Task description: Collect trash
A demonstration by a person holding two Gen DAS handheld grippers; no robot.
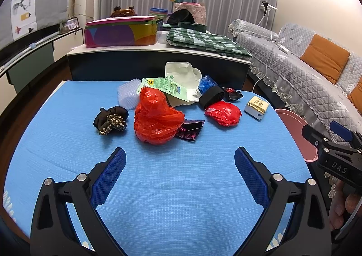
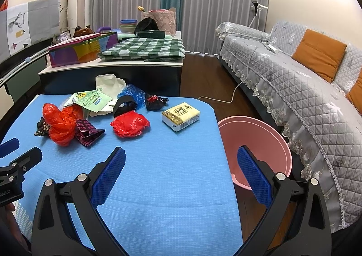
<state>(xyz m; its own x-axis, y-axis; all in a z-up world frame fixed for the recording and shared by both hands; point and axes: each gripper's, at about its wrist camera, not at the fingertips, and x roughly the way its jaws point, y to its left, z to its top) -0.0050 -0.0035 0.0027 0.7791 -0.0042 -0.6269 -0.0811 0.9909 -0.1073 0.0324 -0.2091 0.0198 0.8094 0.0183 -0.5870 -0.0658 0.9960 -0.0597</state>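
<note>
Trash lies on the far half of the blue mat (image 1: 172,183): a big red plastic bag (image 1: 156,117), a smaller red bag (image 1: 222,112), a dark patterned wrapper (image 1: 190,130), a black-and-gold crumpled piece (image 1: 110,120), a green-printed packet (image 1: 163,87), a white paper bag (image 1: 183,74), blue plastic (image 1: 207,82) and a tissue pack (image 1: 256,106). My left gripper (image 1: 179,165) is open and empty, short of the big red bag. My right gripper (image 2: 181,165) is open and empty at the mat's right edge, beside the pink bin (image 2: 255,142). The small red bag (image 2: 129,126) and tissue pack (image 2: 181,116) lie ahead of it.
A low cabinet (image 1: 158,61) behind the mat carries a colourful box (image 1: 122,34) and a green checked cloth (image 1: 203,40). A grey quilted sofa (image 2: 305,97) with orange cushions runs along the right. A white cable (image 2: 226,97) lies on the wooden floor.
</note>
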